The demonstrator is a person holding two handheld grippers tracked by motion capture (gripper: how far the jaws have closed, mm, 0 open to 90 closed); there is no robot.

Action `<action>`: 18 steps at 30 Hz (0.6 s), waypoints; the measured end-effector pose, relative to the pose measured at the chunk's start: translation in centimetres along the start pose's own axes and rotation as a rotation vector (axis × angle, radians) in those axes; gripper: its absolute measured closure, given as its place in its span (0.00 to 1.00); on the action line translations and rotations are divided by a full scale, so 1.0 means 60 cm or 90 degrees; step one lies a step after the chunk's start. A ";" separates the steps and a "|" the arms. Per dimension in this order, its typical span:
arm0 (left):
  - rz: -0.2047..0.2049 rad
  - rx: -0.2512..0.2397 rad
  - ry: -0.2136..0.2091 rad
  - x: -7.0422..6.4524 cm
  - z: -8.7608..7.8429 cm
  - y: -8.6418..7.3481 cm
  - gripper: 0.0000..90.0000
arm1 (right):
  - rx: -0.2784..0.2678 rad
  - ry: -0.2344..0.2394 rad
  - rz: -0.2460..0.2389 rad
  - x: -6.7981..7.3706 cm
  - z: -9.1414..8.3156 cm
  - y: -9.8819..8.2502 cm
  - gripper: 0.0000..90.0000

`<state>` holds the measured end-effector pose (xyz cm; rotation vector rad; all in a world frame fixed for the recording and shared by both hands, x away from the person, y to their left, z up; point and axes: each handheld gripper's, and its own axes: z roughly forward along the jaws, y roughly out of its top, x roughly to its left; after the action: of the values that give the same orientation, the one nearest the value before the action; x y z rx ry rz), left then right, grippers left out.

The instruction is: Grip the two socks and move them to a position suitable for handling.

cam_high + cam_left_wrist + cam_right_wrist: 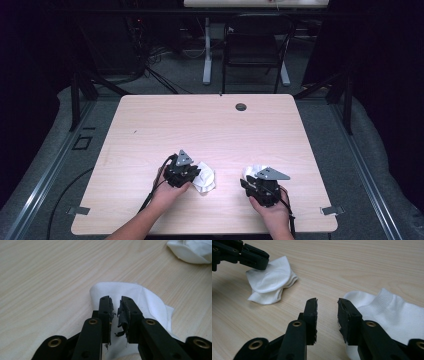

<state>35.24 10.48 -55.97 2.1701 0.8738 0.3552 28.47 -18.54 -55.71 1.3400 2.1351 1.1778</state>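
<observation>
A: Nearest the person, what does the right gripper [327, 303] do?

B: Its jaws stand partly apart with bare table [150, 125] between them; the right sock [392, 312] lies just beside the right-hand jaw, ribbed cuff up, ungripped.

A: And the left gripper [115, 302]?

B: Its jaws are narrow, a slim gap left, set over the left sock [140, 297]. Whether the pads pinch the cloth cannot be told.

A: Where do the socks lie?

B: Both on the near half of the table, well apart. Farther off stands a chair [255, 45].
</observation>
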 end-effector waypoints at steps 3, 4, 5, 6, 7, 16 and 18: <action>0.001 0.013 -0.008 -0.002 0.003 -0.005 0.89 | 0.001 0.000 0.002 -0.001 0.000 0.000 0.77; -0.002 0.015 -0.011 -0.003 0.005 -0.007 0.90 | -0.004 0.000 0.005 0.000 0.001 0.000 0.77; -0.002 0.018 -0.012 -0.004 0.006 -0.010 0.91 | -0.004 0.000 0.004 -0.001 0.000 0.000 0.77; -0.005 0.023 -0.016 -0.004 0.006 -0.012 0.91 | -0.004 0.000 0.004 -0.001 0.000 0.000 0.77; -0.009 0.027 -0.020 -0.005 0.007 -0.016 0.93 | -0.005 0.001 0.005 0.000 0.000 0.000 0.77; -0.016 0.030 -0.023 -0.017 0.005 -0.025 0.93 | -0.003 -0.003 0.001 0.001 0.001 -0.001 0.78; -0.015 0.035 -0.026 -0.019 0.004 -0.026 0.93 | 0.001 -0.002 0.000 0.001 0.001 0.000 0.79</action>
<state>33.78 10.37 -57.27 2.2085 0.8948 0.2779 28.48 -18.50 -55.75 1.3406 2.1346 1.1740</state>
